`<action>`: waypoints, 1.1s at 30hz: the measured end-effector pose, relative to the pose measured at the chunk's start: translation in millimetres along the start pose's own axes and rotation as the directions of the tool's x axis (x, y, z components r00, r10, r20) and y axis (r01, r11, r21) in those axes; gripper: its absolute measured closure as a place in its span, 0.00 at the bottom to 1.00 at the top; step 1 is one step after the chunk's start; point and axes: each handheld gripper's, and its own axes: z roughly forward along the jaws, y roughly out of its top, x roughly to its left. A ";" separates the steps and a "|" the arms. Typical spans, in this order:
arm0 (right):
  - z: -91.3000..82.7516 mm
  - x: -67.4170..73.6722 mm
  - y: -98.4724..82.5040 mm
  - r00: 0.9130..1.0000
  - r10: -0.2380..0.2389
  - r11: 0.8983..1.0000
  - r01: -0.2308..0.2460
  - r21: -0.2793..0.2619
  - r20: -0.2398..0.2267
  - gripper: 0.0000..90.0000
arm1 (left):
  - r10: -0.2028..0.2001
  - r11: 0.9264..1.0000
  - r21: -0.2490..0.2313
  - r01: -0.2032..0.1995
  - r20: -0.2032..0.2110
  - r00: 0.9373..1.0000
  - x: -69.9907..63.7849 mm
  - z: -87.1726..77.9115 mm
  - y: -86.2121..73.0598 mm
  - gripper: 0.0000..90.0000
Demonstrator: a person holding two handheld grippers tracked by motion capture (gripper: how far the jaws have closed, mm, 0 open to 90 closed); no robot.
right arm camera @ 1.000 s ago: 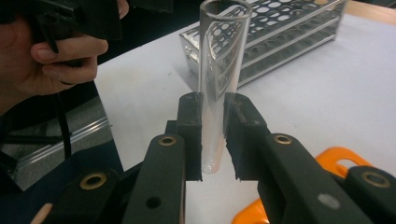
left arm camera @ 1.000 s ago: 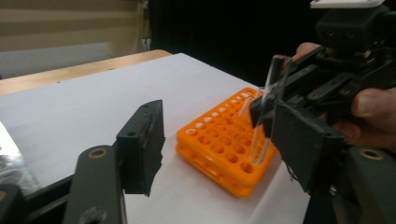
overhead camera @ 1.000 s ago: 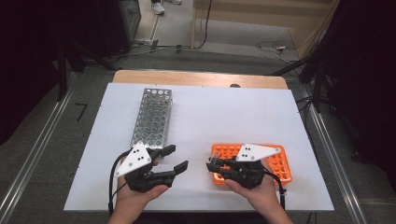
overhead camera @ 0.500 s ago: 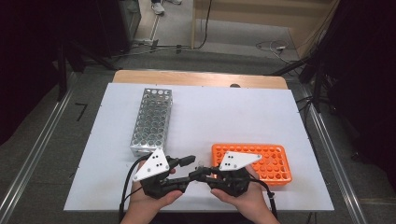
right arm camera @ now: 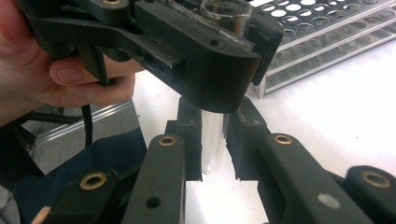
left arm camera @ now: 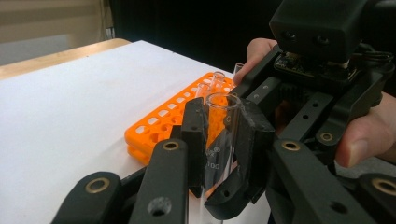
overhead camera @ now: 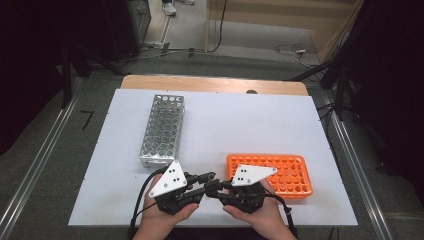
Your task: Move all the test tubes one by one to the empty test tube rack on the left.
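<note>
A clear glass test tube stands upright between my two grippers, which meet near the table's front edge. My left gripper is shut on the tube's upper part just below the open rim; its jaws have just been closing onto it. In the right gripper view, my right gripper is shut on the lower part of the tube, whose rounded bottom hangs just above the table. In the high view the left gripper and right gripper point at each other, tips overlapping.
An orange plastic rack lies at the front right, close behind the right hand, with a few glass tubes in it. A metal tube rack stands at the left middle of the white table.
Both hands have moved inward and met at the front middle. The left gripper, open before, has closed on the tube that the right gripper carried over from the orange rack.
</note>
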 end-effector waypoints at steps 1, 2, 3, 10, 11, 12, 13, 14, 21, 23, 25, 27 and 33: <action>-0.1 -0.1 0.0 1.000 0.001 1.000 -0.001 0.000 -0.002 0.83 | 0.006 1.000 0.000 -0.006 -0.001 1.000 0.3 -0.6 0.1 0.85; 0.0 -0.5 -0.1 1.000 0.000 1.000 0.000 -0.002 -0.004 0.83 | 0.006 1.000 0.000 -0.006 -0.001 1.000 0.3 -0.6 0.1 0.85; 0.0 -0.5 -0.1 1.000 0.000 1.000 0.000 -0.002 -0.004 0.83 | 0.007 1.000 -0.003 -0.007 -0.002 1.000 0.3 -1.0 0.1 0.85; -3.2 -2.8 0.5 1.000 -0.006 1.000 0.006 -0.027 -0.019 0.63 | -0.003 0.999 -0.035 0.002 -0.031 1.000 5.5 -8.9 2.0 0.85; -5.8 -3.4 1.1 1.000 -0.016 0.999 0.015 -0.030 -0.006 0.53 | -0.006 0.999 -0.041 0.005 -0.036 0.999 6.5 -10.0 2.1 0.85; -6.8 -3.9 1.3 1.000 -0.018 0.999 0.018 -0.034 -0.008 0.50 | -0.008 0.999 -0.039 0.006 -0.040 0.999 7.5 -11.3 2.2 0.85; -8.7 -4.5 1.6 1.000 -0.022 0.999 0.022 -0.038 -0.009 0.46 | -0.010 0.999 -0.042 0.008 -0.048 0.999 8.6 -12.7 2.5 0.85; -11.0 -5.2 2.1 1.000 -0.027 0.999 0.026 -0.044 -0.004 0.43 | -0.009 0.999 -0.050 0.005 -0.067 0.998 11.5 -16.2 3.2 0.85; -30.1 -13.6 3.4 0.999 -0.015 0.997 0.018 -0.081 0.036 0.29 | -0.025 0.995 -0.095 0.014 -0.119 0.993 24.8 -30.6 5.1 0.85; -39.5 -19.2 2.5 0.998 -0.015 0.996 0.020 -0.085 0.058 0.24 | -0.033 0.994 -0.104 0.019 -0.137 0.990 29.7 -34.6 4.5 0.85; -42.8 -20.9 2.1 0.998 -0.016 0.996 0.021 -0.087 0.064 0.23 | -0.046 0.994 -0.107 0.030 -0.148 0.988 35.0 -37.5 3.5 0.85; -53.4 -26.6 0.6 0.996 -0.016 0.996 0.024 -0.092 0.089 0.19 | -0.055 0.993 -0.112 0.038 -0.158 0.986 39.4 -39.3 2.6 0.85; -74.5 -39.5 -5.3 0.991 0.014 0.993 0.002 -0.116 0.132 0.13 | -0.063 0.993 -0.108 0.043 -0.192 0.979 50.0 -39.0 0.8 0.85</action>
